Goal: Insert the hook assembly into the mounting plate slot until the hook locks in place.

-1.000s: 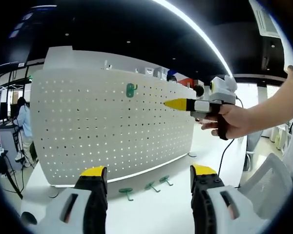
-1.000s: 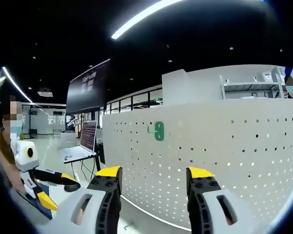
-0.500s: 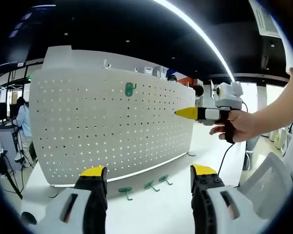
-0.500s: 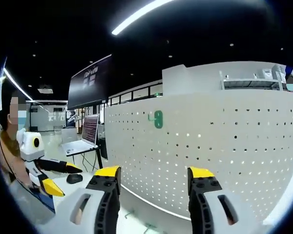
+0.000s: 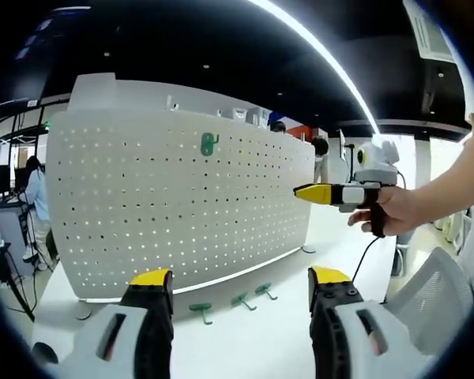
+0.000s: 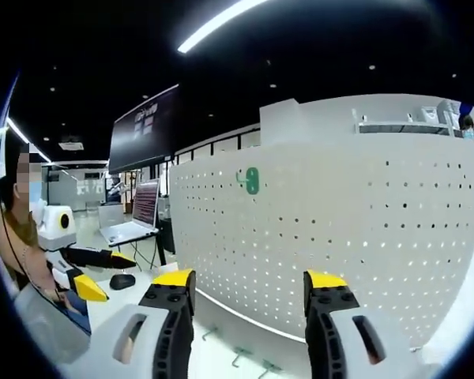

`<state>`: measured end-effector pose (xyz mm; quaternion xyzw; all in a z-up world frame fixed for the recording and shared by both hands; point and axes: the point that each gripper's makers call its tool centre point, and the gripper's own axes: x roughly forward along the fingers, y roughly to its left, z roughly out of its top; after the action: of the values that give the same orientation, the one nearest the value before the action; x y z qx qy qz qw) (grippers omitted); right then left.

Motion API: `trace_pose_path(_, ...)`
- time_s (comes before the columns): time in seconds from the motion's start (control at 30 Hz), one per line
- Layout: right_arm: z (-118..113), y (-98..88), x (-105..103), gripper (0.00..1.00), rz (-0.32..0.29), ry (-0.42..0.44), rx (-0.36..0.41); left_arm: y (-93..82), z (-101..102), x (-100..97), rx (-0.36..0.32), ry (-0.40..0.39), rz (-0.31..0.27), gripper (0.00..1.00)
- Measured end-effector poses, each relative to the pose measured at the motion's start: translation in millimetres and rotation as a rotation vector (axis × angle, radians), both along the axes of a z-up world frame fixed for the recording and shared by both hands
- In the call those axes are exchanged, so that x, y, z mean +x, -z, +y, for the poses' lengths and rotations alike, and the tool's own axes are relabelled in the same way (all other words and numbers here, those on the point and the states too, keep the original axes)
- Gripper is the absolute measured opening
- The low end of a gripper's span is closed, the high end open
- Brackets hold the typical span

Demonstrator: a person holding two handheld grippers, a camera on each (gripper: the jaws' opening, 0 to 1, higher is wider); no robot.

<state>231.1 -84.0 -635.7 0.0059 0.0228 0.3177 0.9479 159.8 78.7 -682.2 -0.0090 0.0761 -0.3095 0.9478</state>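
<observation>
Upright white pegboard (image 5: pixel 174 205) across centre frame in the left gripper view, standing on a white table (image 5: pixel 245 339). One green hook (image 5: pixel 209 143) seated in the board's top row, upper centre. Three more hooks (image 5: pixel 231 302) lying loose on the table at the board's foot, between the yellow-tipped jaws. Left gripper (image 5: pixel 241 278) at bottom centre, jaws spread wide, nothing held. Right gripper (image 5: pixel 300 192) at right, in a hand (image 5: pixel 395 212), off the board's edge; cannot tell how its jaws stand there.

In the right gripper view, mounted hook at upper centre, right gripper's jaws apart and bare at bottom centre, left gripper at lower left.
</observation>
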Motion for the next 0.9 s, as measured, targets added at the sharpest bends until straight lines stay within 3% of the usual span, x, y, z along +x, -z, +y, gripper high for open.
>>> trace_pose_path(0.9, -38.3, 41.0, -27.7, 0.58, 0.084, 0.044, -0.031, 11.2, 1.1, -4.4, 0.026, 0.015, 0.028, 0.72)
